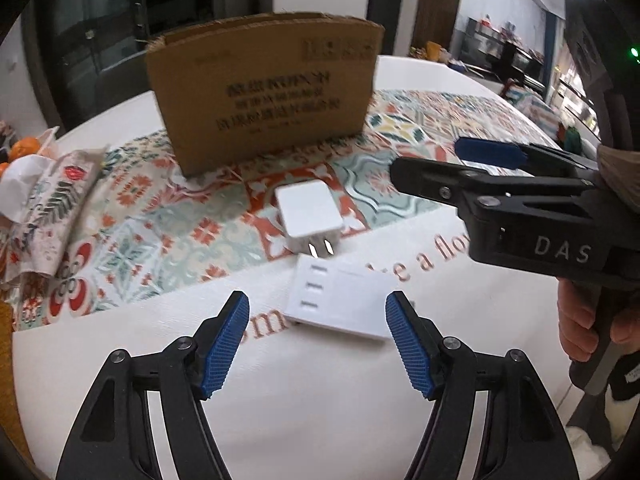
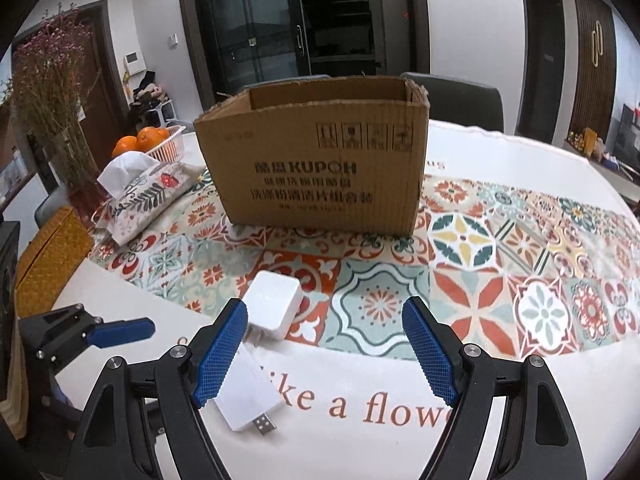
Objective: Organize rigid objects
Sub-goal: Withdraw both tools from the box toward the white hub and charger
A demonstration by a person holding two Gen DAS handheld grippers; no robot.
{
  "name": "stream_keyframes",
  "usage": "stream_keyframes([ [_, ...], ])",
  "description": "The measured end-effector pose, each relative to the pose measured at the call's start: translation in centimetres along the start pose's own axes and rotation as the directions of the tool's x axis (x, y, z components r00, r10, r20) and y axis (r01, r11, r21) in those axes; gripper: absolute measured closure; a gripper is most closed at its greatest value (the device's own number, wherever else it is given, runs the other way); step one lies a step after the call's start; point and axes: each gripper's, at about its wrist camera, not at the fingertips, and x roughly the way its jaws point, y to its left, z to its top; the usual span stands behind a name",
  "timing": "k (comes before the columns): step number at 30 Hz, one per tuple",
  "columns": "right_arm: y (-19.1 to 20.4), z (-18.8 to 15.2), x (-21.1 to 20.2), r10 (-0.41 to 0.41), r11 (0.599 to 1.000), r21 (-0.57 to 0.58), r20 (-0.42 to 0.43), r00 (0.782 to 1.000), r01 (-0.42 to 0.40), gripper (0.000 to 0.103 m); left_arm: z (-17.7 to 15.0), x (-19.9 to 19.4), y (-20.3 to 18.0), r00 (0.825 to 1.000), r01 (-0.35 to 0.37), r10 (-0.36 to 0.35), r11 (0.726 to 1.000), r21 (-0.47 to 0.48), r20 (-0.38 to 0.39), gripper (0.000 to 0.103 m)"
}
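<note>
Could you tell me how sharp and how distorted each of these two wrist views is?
Left wrist view: motion blur smears the print on the cardboard box and softens the white charger; strong fisheye bowing. Right wrist view: sharper, the box lettering reads clearly, with the same curved edges and dark corner vignette.

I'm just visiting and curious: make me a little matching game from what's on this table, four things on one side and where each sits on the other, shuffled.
Things:
1. cardboard box
2. white charger
3. oranges
4. tissue pack

Places:
A. in a white basket at the table's far left
B. lying on the patterned cloth in front of the box
C. standing open-topped at the back of the cloth
D. on the cloth's left edge, a tissue sticking out of it

Pairs: 1-C, 2-B, 3-A, 4-D
</note>
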Motion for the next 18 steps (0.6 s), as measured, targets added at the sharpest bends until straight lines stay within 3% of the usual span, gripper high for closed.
stream_keyframes([
  [10, -0.1, -1.8, 1.1, -0.006, 1.000, 0.019, -0.045, 0.999, 0.006, 0.023, -0.9, 2.1, -0.4, 0.993, 0.099, -0.094, 0.993, 0.071, -0.070, 0.027],
  [18, 0.0, -2.2, 2.1, -0.013, 1.000, 0.013, -0.074, 0.997, 0.014, 0.023, -0.9, 3.4, -0.4, 0.990, 0.120, -0.110, 0.986, 0.114, -0.091, 0.024],
])
